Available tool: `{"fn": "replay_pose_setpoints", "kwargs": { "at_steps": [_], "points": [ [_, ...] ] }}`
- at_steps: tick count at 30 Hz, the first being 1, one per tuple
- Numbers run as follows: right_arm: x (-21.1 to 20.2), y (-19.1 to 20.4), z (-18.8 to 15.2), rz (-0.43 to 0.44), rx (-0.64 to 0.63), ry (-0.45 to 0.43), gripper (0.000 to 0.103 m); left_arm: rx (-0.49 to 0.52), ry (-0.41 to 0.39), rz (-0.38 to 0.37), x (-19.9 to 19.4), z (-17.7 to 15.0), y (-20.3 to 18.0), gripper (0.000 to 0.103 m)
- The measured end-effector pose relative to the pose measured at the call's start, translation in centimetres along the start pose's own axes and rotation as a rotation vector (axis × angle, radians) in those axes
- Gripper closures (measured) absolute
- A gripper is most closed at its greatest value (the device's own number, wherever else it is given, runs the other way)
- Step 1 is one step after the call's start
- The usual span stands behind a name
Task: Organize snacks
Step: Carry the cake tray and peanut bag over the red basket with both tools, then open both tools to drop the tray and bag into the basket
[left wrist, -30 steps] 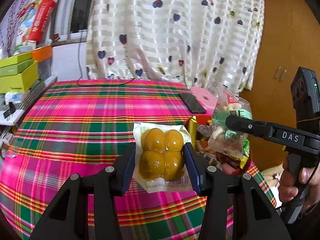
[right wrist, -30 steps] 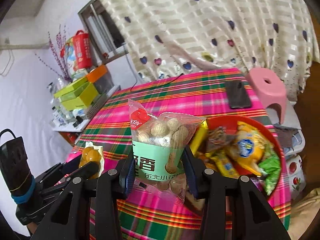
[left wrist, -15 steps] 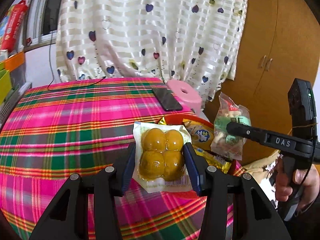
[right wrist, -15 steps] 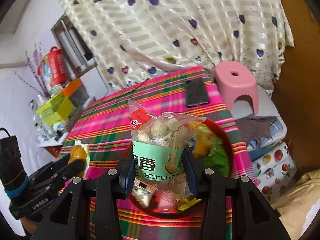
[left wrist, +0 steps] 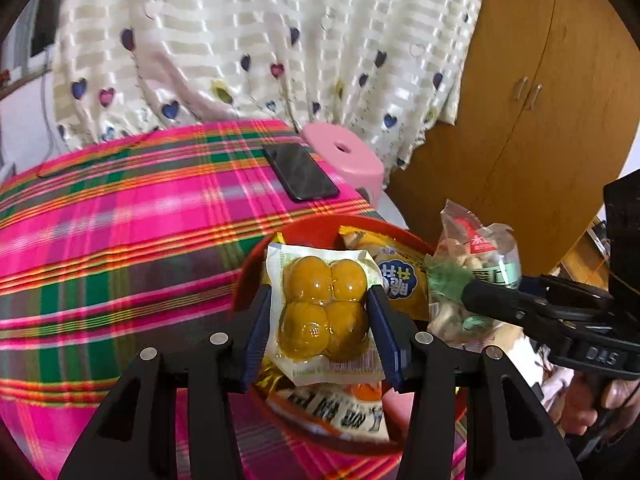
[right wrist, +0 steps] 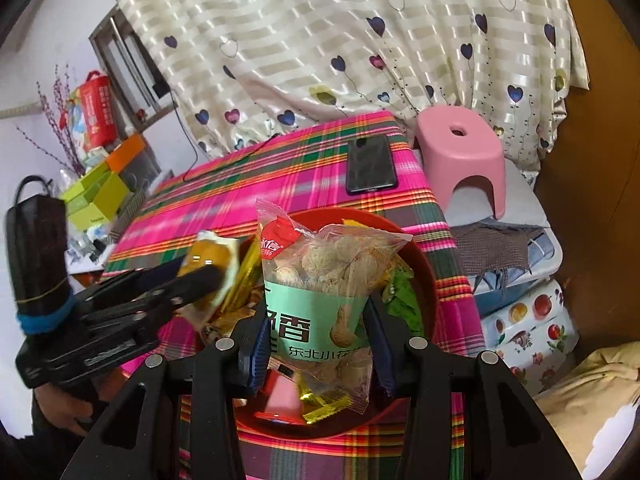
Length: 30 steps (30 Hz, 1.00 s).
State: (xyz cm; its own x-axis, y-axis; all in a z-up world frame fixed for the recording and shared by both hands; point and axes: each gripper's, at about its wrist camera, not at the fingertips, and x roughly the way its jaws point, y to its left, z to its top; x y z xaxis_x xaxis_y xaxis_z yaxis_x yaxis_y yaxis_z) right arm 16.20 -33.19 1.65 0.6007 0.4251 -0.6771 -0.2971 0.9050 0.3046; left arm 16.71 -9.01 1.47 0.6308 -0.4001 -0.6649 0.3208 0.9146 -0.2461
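Where packets crowd it, red bowl (right wrist: 424, 280) lies mostly hidden.

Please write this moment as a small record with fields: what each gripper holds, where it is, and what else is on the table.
left gripper: shut on the egg yolk pack, held above the red bowl
right gripper: shut on the peanut bag, also above the red bowl
red bowl contents: several snack packets, among them a yellow packet
table: plaid cloth; a black phone lies behind the bowl
beside table: pink stool
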Motion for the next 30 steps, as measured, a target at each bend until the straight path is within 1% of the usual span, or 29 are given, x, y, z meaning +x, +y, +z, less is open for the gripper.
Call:
{"fn": "replay_pose_setpoints", "kwargs": {
  "at_steps": [3, 5, 6, 8, 10, 13, 17, 19, 21, 22, 26, 30],
  "points": [
    [0.1, -0.4, 0.0, -0.003, 0.005, 0.006, 0.062, 0.005, 0.023, -0.047, 1.4, 0.3, -0.2, 0.054],
    [0.2, -0.5, 0.0, -0.003, 0.004, 0.011, 0.062, 0.0, 0.02, -0.07, 1.7, 0.5, -0.1, 0.053],
    [0.3, -0.5, 0.0, -0.002, 0.003, 0.014, 0.062, -0.006, 0.007, -0.075, 1.7, 0.6, 0.0, 0.052],
    [0.5, -0.4, 0.0, -0.001, 0.001, 0.019, 0.062, -0.009, -0.026, -0.081, 1.2, 0.7, 0.2, 0.042],
    [0.7, -0.4, 0.1, -0.001, -0.003, 0.025, 0.062, -0.01, -0.054, -0.097, 0.5, 0.8, 0.4, 0.041],
    [1.1, 0.1, 0.3, 0.003, -0.027, 0.039, 0.062, -0.01, -0.085, -0.079, -0.8, 0.8, 0.8, 0.041],
    [2.5, 1.1, 0.6, 0.017, -0.066, 0.072, 0.061, -0.021, -0.124, -0.032, -2.7, 0.3, 1.3, 0.041],
    [3.5, 1.3, 0.7, 0.017, -0.073, 0.095, 0.06, -0.023, -0.129, -0.009, -3.3, -0.1, 1.4, 0.041],
    [4.3, 1.3, 0.9, 0.017, -0.068, 0.104, 0.058, -0.021, -0.113, 0.036, -3.7, -0.6, 1.3, 0.041],
    [4.4, 1.3, 1.0, 0.012, -0.061, 0.104, 0.057, -0.02, -0.109, 0.046, -3.8, -0.8, 1.3, 0.041],
    [3.1, 1.7, 0.9, 0.012, -0.065, 0.055, 0.048, -0.011, -0.101, 0.093, -4.8, -1.9, 1.0, 0.041],
    [1.0, 2.9, 0.5, -0.012, -0.101, 0.007, 0.044, -0.027, -0.088, 0.105, -5.4, -2.6, 0.6, 0.041]
  ]
}}
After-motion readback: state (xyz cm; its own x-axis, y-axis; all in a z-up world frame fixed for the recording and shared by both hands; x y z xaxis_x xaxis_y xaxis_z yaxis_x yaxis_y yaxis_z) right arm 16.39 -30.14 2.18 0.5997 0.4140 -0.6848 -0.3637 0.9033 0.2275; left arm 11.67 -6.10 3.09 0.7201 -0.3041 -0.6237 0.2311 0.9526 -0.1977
